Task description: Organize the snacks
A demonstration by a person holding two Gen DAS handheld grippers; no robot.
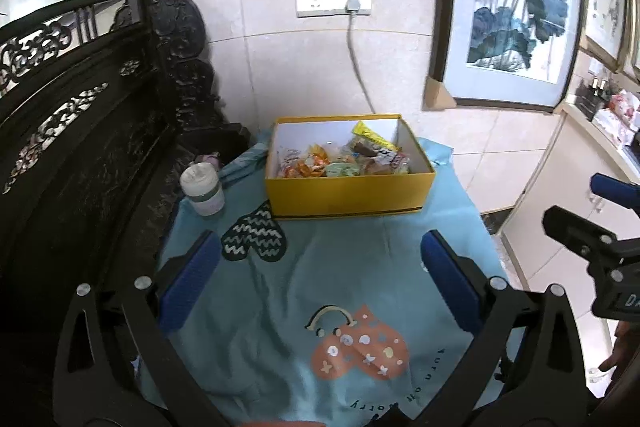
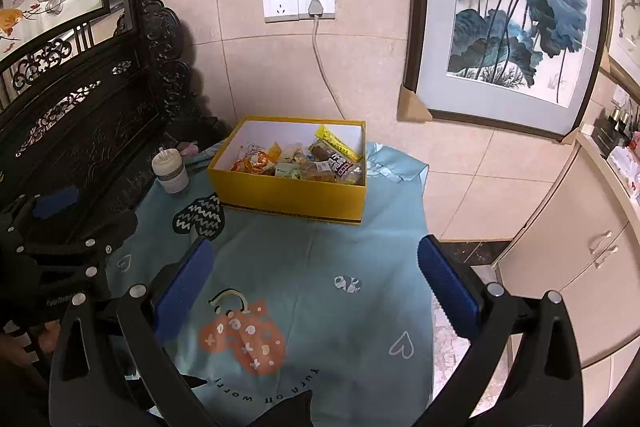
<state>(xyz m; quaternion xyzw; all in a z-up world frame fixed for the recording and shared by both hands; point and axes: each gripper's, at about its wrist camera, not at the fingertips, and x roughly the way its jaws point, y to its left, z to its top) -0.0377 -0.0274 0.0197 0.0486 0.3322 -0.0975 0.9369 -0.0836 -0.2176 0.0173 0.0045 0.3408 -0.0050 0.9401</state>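
Observation:
A yellow cardboard box (image 1: 348, 193) (image 2: 296, 197) stands at the far end of a table under a light blue cloth (image 1: 344, 279) (image 2: 320, 267). Several wrapped snacks (image 1: 344, 161) (image 2: 300, 159) lie inside it, among them a long yellow packet (image 1: 374, 137) (image 2: 336, 145). My left gripper (image 1: 320, 247) hovers open over the cloth, short of the box, with nothing between its blue pads. My right gripper (image 2: 316, 255) is open and empty too, at about the same distance from the box. Each gripper shows at the edge of the other's view: the right gripper (image 1: 592, 223), the left gripper (image 2: 60, 223).
A small white cup with a lid (image 1: 202, 193) (image 2: 170, 171) stands on the cloth left of the box. A dark carved wooden screen (image 1: 92, 131) (image 2: 80, 115) borders the table's left side. A cable (image 1: 358, 67) runs from the wall socket behind the box. White cabinets (image 2: 580, 267) stand to the right.

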